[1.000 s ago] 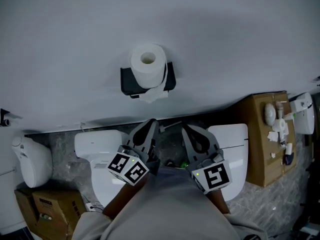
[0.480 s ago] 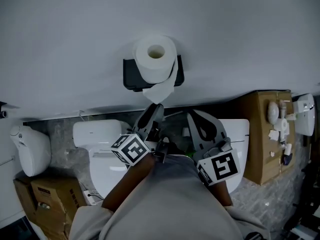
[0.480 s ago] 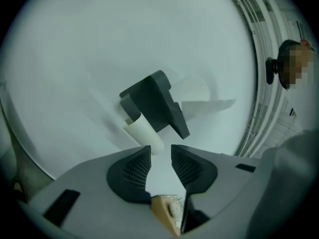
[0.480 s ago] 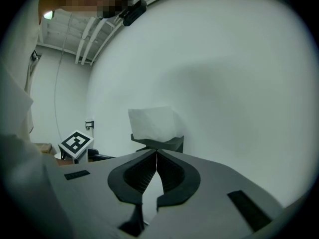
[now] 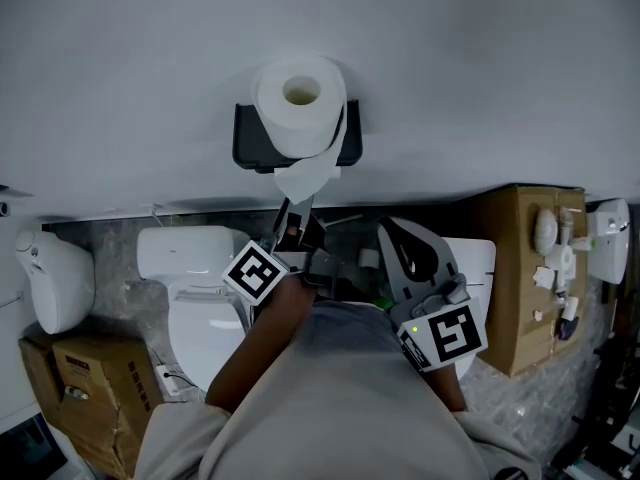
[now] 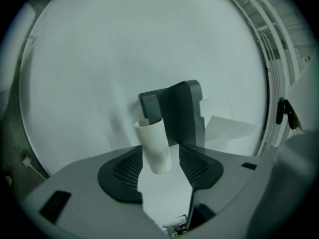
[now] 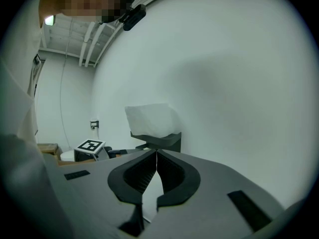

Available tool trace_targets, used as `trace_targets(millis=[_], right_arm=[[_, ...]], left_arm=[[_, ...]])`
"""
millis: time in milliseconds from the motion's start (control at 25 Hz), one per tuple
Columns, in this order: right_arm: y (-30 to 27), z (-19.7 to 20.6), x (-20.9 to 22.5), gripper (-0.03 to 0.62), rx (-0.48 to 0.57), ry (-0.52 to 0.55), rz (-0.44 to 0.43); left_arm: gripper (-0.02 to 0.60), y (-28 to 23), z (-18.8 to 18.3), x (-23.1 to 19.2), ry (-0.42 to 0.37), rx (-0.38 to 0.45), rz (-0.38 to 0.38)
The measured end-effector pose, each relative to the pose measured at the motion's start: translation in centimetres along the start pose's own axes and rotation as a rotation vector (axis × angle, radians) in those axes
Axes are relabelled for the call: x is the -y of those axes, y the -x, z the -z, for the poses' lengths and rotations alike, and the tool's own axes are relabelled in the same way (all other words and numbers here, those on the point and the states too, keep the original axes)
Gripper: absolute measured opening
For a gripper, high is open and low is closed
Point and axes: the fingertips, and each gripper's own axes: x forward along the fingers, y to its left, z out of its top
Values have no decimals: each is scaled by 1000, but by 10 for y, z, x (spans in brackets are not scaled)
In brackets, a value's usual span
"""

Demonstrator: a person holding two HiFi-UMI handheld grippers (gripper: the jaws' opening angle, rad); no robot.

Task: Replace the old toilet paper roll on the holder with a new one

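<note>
Fingers [image 6: 121, 172] of left gripper [image 6: 160, 151]: wide apart, having just been opening. A white tube-shaped curl of paper [image 6: 154, 146] stands between them, close against one pad with a clear gap to the other, so it is not clamped. Whether this curl is the roll's hanging end or a separate piece cannot be told.

Fingers [image 7: 174, 175] of right gripper [image 7: 156, 153]: closed tip to tip, nothing between them.

Task item, toilet paper roll [image 5: 298, 103]: thick, white, mounted on the holder [image 5: 245, 148], hollow centre turned toward the head camera. Its loose tail [image 5: 306, 176] hangs past the holder's lower edge.

Mount: holder is black and fixed to a pale wall [image 5: 480, 78].

Position, left gripper: just beneath the tail, tips directed at the holder. Its marker cube [image 5: 255, 273] sits behind the tips, and a bare forearm [image 5: 250, 358] trails toward the viewer.

Position, right gripper: to the right of the left one, lower than the holder and apart from it. Its own marker cube faces up. In the right gripper view the roll sits on the holder straight ahead.

Surroundings, floor level:
- white toilet [image 5: 195, 268] under the left gripper
- second toilet [image 5: 472, 268] partly behind the right gripper
- rounded white fixture [image 5: 55, 286] at far left
- cardboard box [image 5: 75, 403] at lower left
- taller box [image 5: 525, 298] at right, carrying small white items [image 5: 555, 258]
</note>
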Motion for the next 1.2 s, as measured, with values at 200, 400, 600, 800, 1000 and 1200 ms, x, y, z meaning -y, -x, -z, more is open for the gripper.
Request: trace_targets(millis=[200,400,600,800,1000,1200], right_arm=[[-1,3,5,17,-8,4,-2],[-3,3,11,17,-9,5,3],[-2,1,19,17,-4,7,22],[1,2,28,17,-3,-5,47],[5,3,31,17,-1,-13,61],[9,5,31,17,-4,-15,64]], left_arm=[[245,-8,-6,-10,73,39,-9],[245,-18,-12,-14,117,61,14],[240,-22,-12,-17,170,66,16],[213,-24,-10,-17,183,65,26],[210,-26,-2,-15,205,39,37],[210,-31,7,-13,215,18,45]])
